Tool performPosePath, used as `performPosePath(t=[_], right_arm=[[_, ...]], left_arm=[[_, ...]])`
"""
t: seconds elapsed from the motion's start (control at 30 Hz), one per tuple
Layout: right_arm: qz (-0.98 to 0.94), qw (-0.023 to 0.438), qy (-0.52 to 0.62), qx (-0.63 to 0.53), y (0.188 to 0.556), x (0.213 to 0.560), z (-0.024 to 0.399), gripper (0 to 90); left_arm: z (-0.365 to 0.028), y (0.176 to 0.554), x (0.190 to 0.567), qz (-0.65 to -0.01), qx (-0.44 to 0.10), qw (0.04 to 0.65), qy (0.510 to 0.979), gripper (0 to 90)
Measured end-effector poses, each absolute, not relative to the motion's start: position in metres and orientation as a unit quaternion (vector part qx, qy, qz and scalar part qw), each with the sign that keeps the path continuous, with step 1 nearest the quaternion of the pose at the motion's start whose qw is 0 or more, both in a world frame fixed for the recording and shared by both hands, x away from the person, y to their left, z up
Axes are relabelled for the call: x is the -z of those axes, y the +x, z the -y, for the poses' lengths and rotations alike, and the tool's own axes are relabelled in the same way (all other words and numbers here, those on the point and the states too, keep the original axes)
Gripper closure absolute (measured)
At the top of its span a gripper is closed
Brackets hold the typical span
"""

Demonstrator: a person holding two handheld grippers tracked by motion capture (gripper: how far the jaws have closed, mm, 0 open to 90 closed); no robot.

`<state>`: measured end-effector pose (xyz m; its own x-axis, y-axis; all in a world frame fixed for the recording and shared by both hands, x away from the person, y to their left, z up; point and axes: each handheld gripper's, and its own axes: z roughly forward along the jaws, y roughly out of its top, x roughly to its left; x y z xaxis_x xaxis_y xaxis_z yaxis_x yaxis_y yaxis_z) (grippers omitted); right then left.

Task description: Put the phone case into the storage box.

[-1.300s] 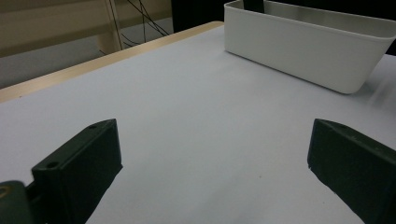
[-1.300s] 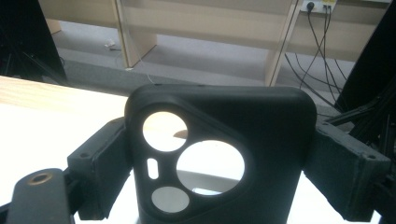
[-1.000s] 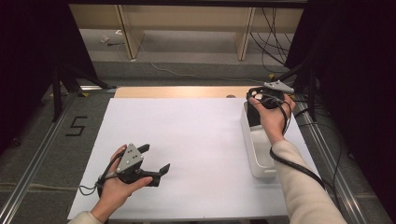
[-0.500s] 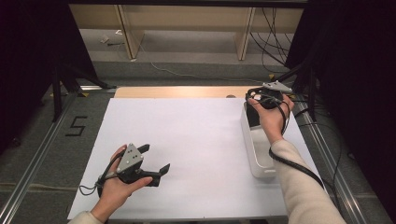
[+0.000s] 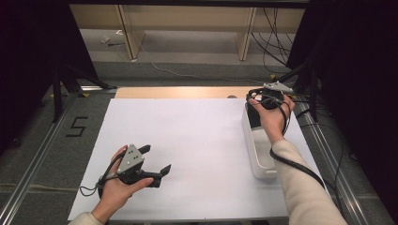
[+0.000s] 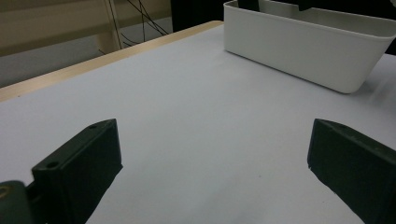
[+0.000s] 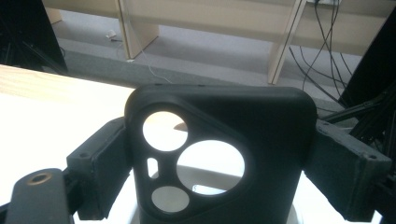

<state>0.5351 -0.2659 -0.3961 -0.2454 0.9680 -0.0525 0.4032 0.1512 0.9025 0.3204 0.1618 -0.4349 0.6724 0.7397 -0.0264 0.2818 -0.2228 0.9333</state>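
White bin (image 5: 259, 154) at the table's right edge, high view: right gripper (image 5: 263, 97) held over its far end; left gripper (image 5: 157, 161) rests spread, well apart. Left gripper view: jaws wide, nothing between. Right gripper view: black phone case (image 7: 219, 154), upright, clamped between the jaws above the bin.

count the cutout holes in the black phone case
4 in the black phone case: a round one upper left, the biggest at right, a small slot between, a round one at the bottom. More may be hidden.
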Motion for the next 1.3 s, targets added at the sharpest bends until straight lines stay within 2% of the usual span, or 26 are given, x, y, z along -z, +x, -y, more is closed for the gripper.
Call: performPosePath(t=[1.3], right_arm=[[-0.68,0.339,0.511,-0.402,0.5414,0.4047,0.2652,14.2]], left_arm=[[-0.1618,0.3205,0.4354,-0.341,-0.219,0.521,0.751,2.4]])
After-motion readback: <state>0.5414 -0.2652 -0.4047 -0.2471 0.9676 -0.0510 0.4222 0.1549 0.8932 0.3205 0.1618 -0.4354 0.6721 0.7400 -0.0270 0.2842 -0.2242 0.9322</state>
